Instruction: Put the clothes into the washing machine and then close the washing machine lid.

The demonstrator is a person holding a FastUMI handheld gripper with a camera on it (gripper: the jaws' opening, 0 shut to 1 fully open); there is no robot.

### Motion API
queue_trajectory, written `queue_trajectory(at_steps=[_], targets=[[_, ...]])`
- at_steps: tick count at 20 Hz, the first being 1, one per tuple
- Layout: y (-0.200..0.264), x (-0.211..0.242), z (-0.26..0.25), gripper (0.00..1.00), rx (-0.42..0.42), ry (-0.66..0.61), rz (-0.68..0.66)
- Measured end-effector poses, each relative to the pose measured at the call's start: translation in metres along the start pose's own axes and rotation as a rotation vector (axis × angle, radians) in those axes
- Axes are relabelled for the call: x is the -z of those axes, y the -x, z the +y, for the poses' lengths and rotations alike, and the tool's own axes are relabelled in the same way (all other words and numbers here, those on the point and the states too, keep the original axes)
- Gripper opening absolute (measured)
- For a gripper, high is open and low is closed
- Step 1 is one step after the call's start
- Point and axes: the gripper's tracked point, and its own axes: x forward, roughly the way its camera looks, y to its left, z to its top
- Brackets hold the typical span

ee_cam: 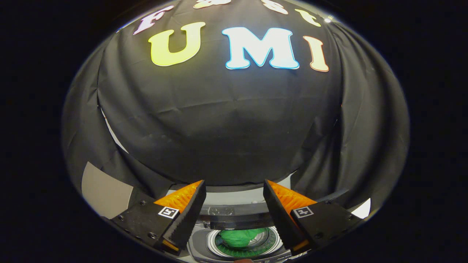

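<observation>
One washing machine point(234, 213), seemingly one green garment point(239, 237) inside, two fingers point(182, 215) apart

Booth wall point(226, 138): black cloth, hung in loose folds, bulging forward at centre, creased vertically on the right side. Pale grey panel point(104, 191) exposed low on the left where the cloth ends. Thin pale strip point(113, 135) visible along a gap between cloth folds, left. Small white patch point(362, 210) low right

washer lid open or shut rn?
Open. The round drum mouth of the white washing machine is exposed, green cloth inside, seen between the open gripper fingers.
</observation>
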Motion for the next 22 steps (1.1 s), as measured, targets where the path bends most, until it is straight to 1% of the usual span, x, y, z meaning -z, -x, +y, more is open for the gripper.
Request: queue_trajectory(at_steps=[7, 8, 11, 16, 22], targets=[[-0.019, 0.022, -0.005, 0.97, 0.009, -0.026, 0.088], [-0.02, 0.026, -0.005, 0.97, 0.014, -0.021, 0.096], [-0.02, 0.029, -0.003, 0.97, 0.029, 0.047, 0.098], [-0.018, 0.036, -0.004, 0.99, 0.022, 0.065, 0.15], [-0.004, 0.042, -0.005, 0.99, 0.013, 0.07, 0.118]])
